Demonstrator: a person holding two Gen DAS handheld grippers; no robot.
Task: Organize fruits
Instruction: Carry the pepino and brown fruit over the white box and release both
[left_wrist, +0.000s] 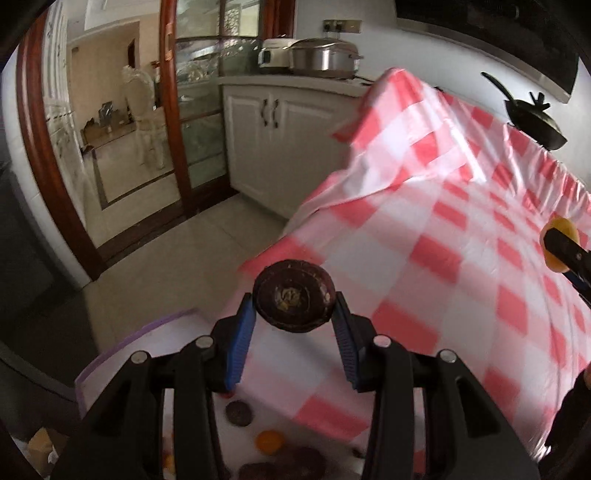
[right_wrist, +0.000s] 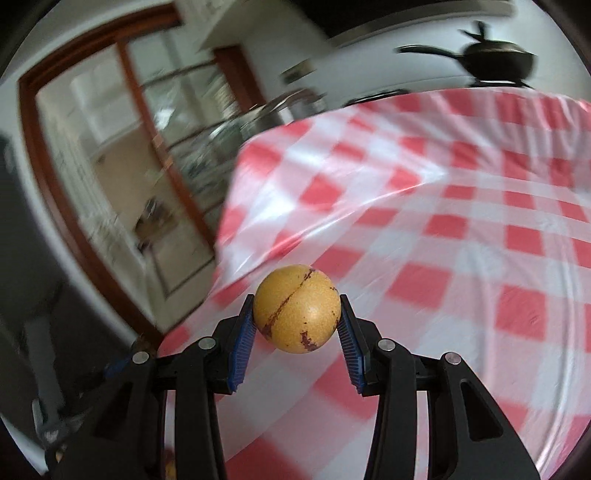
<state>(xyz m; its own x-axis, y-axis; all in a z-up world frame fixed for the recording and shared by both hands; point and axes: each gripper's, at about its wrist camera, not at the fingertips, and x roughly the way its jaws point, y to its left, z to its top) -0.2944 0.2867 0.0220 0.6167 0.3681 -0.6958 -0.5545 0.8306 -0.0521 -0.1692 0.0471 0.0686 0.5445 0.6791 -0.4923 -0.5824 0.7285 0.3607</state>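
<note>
A: Fruits, status? Dark purple fruit (left_wrist: 295, 295) clamped between the blue pads of the left hand-held gripper (left_wrist: 294, 312), above the checked worktop (left_wrist: 424, 240).

B: Confirmed. Yellow fruit (right_wrist: 296, 308) clamped in the right hand-held gripper (right_wrist: 296, 325), over the same cloth. From the left camera it sits at 3 o'clock.

A: More fruits (left_wrist: 271, 441) lie at 6 o'clock, on a white board (left_wrist: 122, 354).

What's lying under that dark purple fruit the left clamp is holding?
Below the dark purple fruit in the left gripper lies a red-and-white checked tablecloth. Nearer the camera, small dark and orange fruits lie loose. The cloth hides whatever is beneath it.
</note>
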